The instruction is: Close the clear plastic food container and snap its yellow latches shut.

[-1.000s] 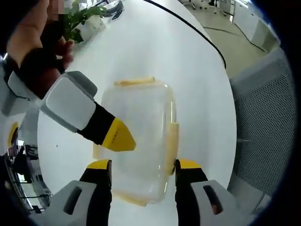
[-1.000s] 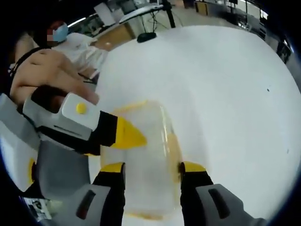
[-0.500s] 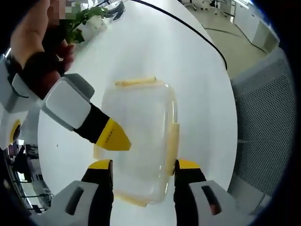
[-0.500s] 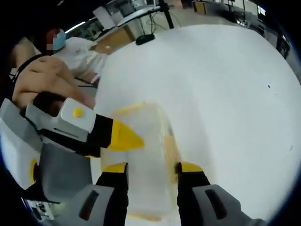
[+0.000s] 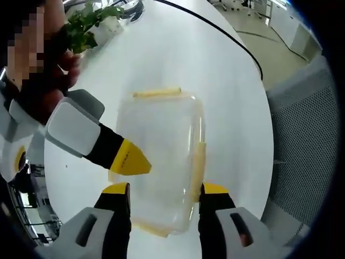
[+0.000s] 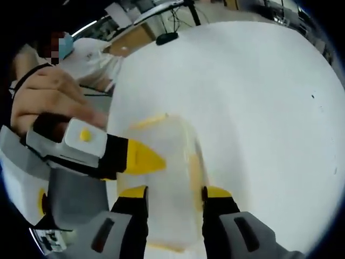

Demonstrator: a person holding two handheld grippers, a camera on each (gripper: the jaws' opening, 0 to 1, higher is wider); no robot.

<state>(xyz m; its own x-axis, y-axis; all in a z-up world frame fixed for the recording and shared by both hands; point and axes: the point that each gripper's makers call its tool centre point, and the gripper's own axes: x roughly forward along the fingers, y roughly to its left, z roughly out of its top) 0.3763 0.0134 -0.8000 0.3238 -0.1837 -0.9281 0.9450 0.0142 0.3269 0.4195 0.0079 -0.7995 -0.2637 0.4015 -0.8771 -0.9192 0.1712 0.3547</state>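
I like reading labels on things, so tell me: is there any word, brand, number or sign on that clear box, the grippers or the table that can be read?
None can be read.
Clear plastic food container: no print visible on it or its yellow latches.
Left gripper and right gripper: no lettering visible.
White table: bare of text.
A small patterned tag low in the right gripper view: too blurred to read.

One clear plastic food container [image 5: 159,162] on one white table [image 5: 215,70]. Three yellow latches [image 5: 156,93] visible on the container. Two grippers [image 5: 164,189] beside it. One potted plant [image 5: 94,21] and one mesh chair [image 5: 302,156] near the table.
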